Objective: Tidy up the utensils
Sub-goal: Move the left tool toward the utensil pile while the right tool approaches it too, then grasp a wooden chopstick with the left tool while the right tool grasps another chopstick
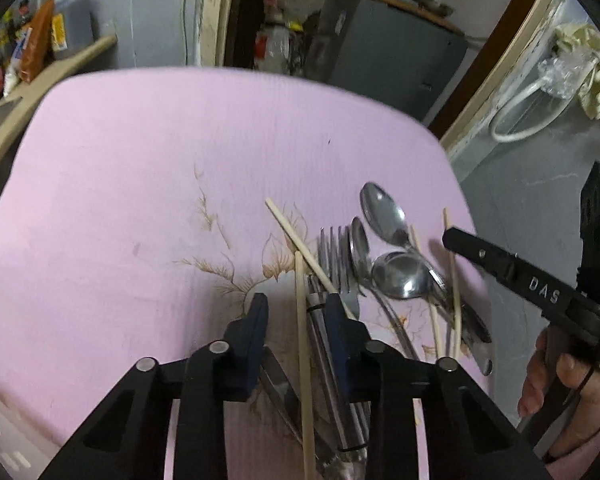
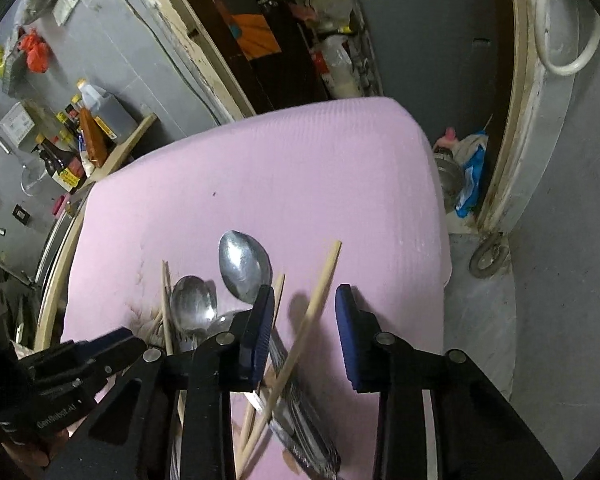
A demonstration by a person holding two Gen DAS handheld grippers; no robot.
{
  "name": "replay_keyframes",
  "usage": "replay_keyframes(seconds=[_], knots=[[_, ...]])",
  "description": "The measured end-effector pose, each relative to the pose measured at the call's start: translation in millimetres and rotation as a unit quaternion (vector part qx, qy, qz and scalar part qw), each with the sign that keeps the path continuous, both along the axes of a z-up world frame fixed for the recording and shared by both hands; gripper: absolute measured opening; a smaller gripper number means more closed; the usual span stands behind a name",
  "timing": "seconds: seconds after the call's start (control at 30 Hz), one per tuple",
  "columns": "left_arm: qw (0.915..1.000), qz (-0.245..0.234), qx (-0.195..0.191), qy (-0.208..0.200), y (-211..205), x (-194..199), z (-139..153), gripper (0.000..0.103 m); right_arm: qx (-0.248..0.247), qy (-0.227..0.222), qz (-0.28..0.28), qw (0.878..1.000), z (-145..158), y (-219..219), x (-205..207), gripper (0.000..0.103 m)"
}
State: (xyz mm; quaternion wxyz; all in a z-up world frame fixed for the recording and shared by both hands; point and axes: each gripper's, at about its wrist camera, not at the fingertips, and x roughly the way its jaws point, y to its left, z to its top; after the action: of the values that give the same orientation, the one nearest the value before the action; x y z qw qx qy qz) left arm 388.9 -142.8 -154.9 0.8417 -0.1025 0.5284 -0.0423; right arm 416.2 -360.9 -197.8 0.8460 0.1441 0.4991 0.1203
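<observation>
Pink-covered table (image 1: 140, 160) carries the jumbled utensils near its edge; both tools hang unclenched, left tool (image 1: 298, 314) straddling a chopstick (image 1: 302, 340), right tool (image 2: 305, 316) another, so closing squarely comes next.

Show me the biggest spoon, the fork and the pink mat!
biggest spoon (image 2: 246, 270): right wrist view, middle of its bowl.
fork (image 1: 334, 246): left wrist view, on its tines.
pink mat (image 1: 140, 160): left wrist view, bare part.

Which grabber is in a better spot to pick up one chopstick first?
Probably the right gripper: a single chopstick lies alone between its open jaws. The left gripper straddles a chopstick and metal handles together.
</observation>
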Motion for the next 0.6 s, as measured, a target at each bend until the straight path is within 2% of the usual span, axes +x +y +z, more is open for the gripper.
replay_keyframes(seconds=[0.2,0.33,0.37,0.4,0.53,0.6], knots=[[0.9984,0.002,-0.036,0.044,8,24,-7,0.02,0.01,0.041,-0.002,0.999,-13,4,20,0.023],[0.9958,-0.001,-0.06,0.069,12,36,-12,0.02,0.015,0.055,-0.016,0.998,-15,2,25,0.013],[0.9946,-0.003,-0.069,0.077,13,40,-13,0.02,0.019,0.061,-0.022,0.998,-16,-1,25,0.006],[0.9933,-0.005,-0.078,0.086,14,42,-14,0.02,0.03,0.066,-0.028,0.997,-18,-5,25,0.005],[0.9826,0.001,-0.129,0.134,16,50,-23,0.02,0.069,0.079,-0.042,0.994,-22,-15,26,0.004],[0.9806,-0.002,-0.135,0.142,15,46,-26,0.02,0.073,0.078,-0.04,0.993,-22,-14,24,0.004]])
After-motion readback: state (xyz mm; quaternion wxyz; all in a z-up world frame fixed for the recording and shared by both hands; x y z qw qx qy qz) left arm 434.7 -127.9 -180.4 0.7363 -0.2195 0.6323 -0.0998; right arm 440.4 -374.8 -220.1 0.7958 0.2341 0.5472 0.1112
